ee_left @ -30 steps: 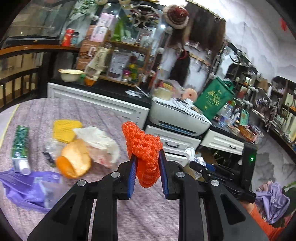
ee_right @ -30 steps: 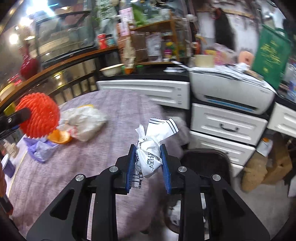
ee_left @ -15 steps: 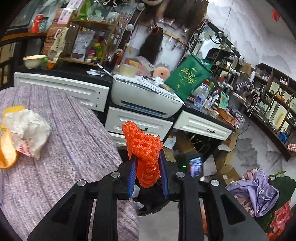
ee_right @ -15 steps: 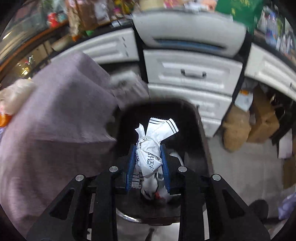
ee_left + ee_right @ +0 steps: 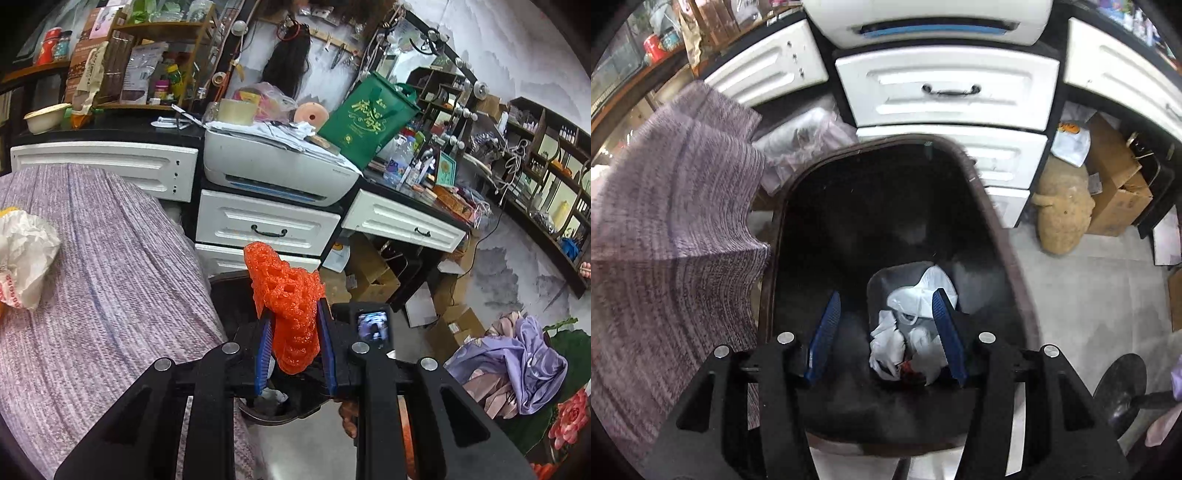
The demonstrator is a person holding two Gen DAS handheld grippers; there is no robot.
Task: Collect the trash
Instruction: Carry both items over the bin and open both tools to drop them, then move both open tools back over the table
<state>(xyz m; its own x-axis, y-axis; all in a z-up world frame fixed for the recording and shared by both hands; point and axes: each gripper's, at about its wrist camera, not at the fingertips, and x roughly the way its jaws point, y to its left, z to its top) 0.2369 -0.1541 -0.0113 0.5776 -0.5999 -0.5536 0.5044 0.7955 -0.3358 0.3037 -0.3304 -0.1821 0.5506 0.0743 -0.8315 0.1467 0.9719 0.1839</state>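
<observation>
My left gripper [image 5: 293, 343] is shut on an orange foam fruit net [image 5: 286, 295] and holds it past the table edge, above the dark trash bin [image 5: 229, 295]. The right gripper's body shows just behind it [image 5: 371, 325]. My right gripper [image 5: 886, 328] is open and empty, pointing down into the black trash bin [image 5: 990, 229]. White crumpled wrappers and bags [image 5: 912, 325] lie at the bin's bottom. A crumpled white wrapper [image 5: 26, 258] lies on the table at the left edge.
The table has a purple-grey cloth [image 5: 92, 277], also at the left of the right wrist view [image 5: 665, 240]. White drawers [image 5: 266, 229] and a printer [image 5: 273, 166] stand behind the bin. Cardboard boxes [image 5: 1115, 184] and purple cloth [image 5: 517, 358] lie on the floor.
My right gripper opened and dropped the white wrapper into the bin. My left gripper, still holding the orange net, swung further right toward the bin.
</observation>
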